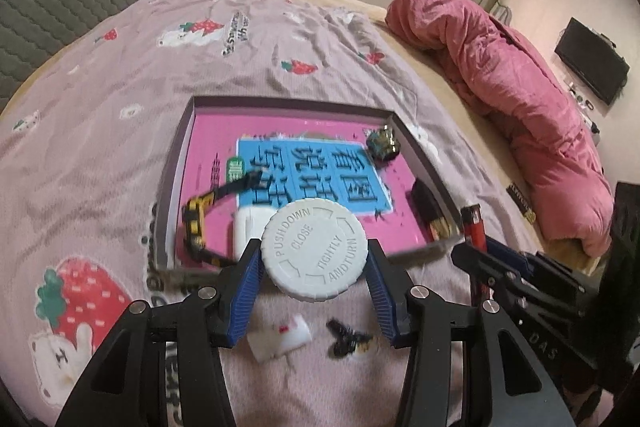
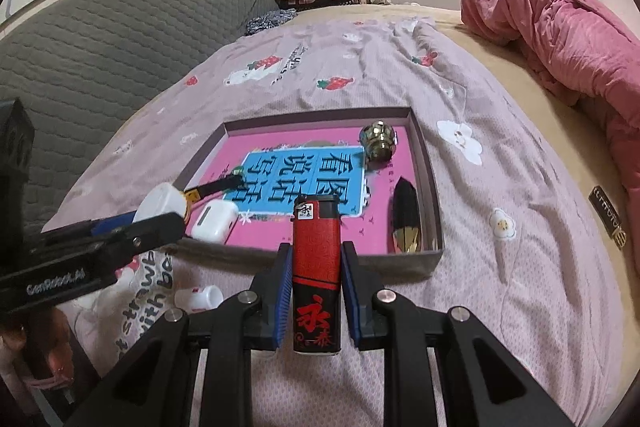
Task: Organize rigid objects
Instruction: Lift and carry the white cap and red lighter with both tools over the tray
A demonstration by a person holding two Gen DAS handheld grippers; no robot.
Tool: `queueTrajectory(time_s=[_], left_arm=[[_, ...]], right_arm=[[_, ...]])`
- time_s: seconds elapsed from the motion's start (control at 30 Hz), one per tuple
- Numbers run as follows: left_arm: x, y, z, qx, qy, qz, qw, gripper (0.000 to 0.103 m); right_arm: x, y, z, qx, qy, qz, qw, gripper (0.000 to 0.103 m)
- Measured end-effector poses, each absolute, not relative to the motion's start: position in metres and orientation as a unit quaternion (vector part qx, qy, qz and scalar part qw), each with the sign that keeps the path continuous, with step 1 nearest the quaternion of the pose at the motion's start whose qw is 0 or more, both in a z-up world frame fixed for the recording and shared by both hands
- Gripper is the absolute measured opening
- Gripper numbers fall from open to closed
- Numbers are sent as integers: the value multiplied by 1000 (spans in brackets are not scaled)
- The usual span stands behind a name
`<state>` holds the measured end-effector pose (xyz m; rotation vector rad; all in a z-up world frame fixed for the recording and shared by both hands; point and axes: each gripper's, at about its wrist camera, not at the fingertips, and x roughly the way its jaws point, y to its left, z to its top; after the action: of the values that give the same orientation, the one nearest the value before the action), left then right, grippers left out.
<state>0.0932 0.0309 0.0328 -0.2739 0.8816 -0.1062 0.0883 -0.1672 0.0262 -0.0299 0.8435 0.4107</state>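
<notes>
Left gripper [image 1: 314, 267] pinching a round white ribbed plastic bottle cap [image 1: 314, 251] above the near wall of the shallow grey cardboard tray with pink printed floor [image 2: 424, 147]. Right gripper [image 2: 314, 291] clamped on an upright red-and-black lighter [image 2: 316, 275], at 6 o'clock of the tray. Inside: white earbud case [image 2: 214, 221] at 8, brass knob [image 2: 378, 143] at 1, black-gold feather-shaped piece [image 2: 406, 219] at 4, yellow-black strap [image 1: 200, 223] at 8. Small white bottle [image 2: 198, 297] on the strawberry-print sheet [image 2: 500, 267]. Only the left view shows a dark insect-like clip [image 1: 348, 341].

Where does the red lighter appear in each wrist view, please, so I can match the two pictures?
Left wrist view: the red lighter stands at right, just past the tray's near right corner.
Right wrist view: the red lighter is bottom centre, gripped upright in the right tool.
Shared landmark: the pink-floored tray.
</notes>
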Motion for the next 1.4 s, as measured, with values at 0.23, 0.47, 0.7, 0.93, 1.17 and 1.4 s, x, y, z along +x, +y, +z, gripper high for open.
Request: queueTrajectory(time_s=[0.23, 0.47, 0.7, 0.93, 1.17, 1.4], left_arm=[[118, 27, 35, -124, 423, -46, 896, 52], [139, 18, 26, -115, 431, -46, 894, 52], [160, 4, 11, -102, 444, -55, 888, 52], [164, -2, -8, -98, 466, -57, 878, 52], [167, -5, -22, -94, 481, -61, 870, 52], [164, -7, -37, -90, 494, -65, 862, 52]], right_arm=[[109, -162, 37, -16, 390, 198, 899, 23], [125, -158, 40, -18, 379, 195, 904, 23], [128, -158, 37, -16, 380, 193, 904, 23], [135, -159, 27, -19, 388, 192, 901, 23], [145, -155, 16, -15, 391, 192, 900, 23], [152, -152, 3, -23, 402, 185, 897, 23]])
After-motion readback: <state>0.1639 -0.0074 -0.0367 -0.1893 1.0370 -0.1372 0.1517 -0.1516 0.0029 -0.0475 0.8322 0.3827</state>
